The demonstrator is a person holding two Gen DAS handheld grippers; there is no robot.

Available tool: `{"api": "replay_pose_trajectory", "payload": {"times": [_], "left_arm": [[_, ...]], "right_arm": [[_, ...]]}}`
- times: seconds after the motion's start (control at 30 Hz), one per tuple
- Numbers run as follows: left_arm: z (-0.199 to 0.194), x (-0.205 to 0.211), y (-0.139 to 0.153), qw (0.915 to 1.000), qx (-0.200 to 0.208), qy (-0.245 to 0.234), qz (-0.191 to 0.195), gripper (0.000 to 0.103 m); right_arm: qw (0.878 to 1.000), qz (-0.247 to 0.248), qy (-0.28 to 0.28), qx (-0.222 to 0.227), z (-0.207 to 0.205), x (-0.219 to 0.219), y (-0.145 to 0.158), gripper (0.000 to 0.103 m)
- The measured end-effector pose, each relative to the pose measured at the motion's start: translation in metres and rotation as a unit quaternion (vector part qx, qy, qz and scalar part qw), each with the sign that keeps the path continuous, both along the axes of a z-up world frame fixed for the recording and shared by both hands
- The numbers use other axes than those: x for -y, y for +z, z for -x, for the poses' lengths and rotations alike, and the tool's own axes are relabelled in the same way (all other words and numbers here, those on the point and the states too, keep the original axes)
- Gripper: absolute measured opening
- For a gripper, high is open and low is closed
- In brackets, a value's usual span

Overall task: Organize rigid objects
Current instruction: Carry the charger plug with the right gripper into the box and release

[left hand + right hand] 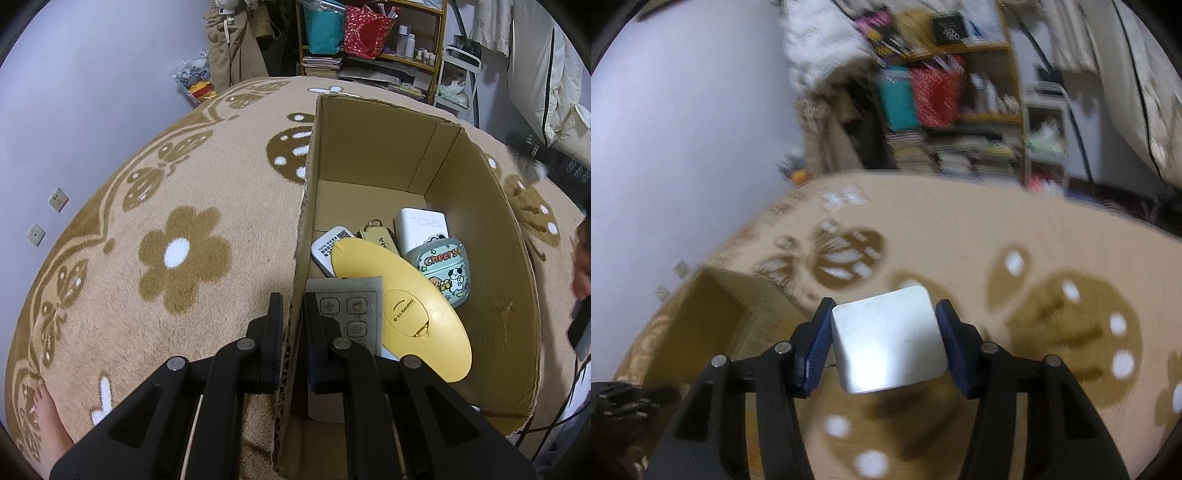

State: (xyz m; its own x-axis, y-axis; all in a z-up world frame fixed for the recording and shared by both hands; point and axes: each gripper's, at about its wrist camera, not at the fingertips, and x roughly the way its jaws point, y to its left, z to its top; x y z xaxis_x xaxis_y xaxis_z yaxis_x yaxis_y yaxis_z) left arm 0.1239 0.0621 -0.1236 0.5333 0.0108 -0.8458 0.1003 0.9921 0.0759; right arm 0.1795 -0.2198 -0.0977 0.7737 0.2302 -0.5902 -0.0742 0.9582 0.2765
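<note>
A cardboard box (491, 258) stands on the patterned blanket. My left gripper (293, 302) is shut on the box's left wall (301, 236), one finger outside and one inside. Inside the box lie a yellow oval case (406, 310), a grey remote (347, 310), a white charger (421, 229), a "cheers" tin (445, 271), a white card-like device (327, 247) and a key tag (380, 236). My right gripper (884, 308) is shut on a white rounded block (888, 338), held above the blanket to the right of the box (713, 317).
The beige flower-patterned blanket (147, 221) covers the surface. Behind it stand a wooden shelf (373, 40) with bags, books and bottles, and a white cart (458, 81). A wall (92, 92) lies to the left. A bare foot (48, 410) shows at lower left.
</note>
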Motion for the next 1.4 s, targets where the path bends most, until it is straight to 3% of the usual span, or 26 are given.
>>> {"api": "replay_pose_trajectory", "payload": {"times": [0.2,0.37,0.53,0.87,1.4], "left_arm": [[0.0,0.0,0.0,1.0,0.0,0.0,-0.001,0.01],[0.0,-0.001,0.001,1.0,0.001,-0.001,-0.003,0.01],[0.001,-0.001,0.001,1.0,0.001,-0.001,0.0,0.01],[0.001,-0.001,0.001,1.0,0.001,-0.001,-0.002,0.01],[0.001,-0.001,0.002,1.0,-0.001,0.0,-0.001,0.01]], "right_arm": [[0.995,-0.013,0.083,0.049,0.018,-0.058,0.047,0.059],[0.991,-0.004,0.135,0.02,0.024,-0.105,0.034,0.059],[0.988,0.002,0.152,-0.015,0.026,-0.128,0.011,0.059],[0.989,0.007,0.141,-0.043,0.021,-0.121,0.002,0.059],[0.989,0.007,0.145,-0.035,0.024,-0.117,0.012,0.059]]}}
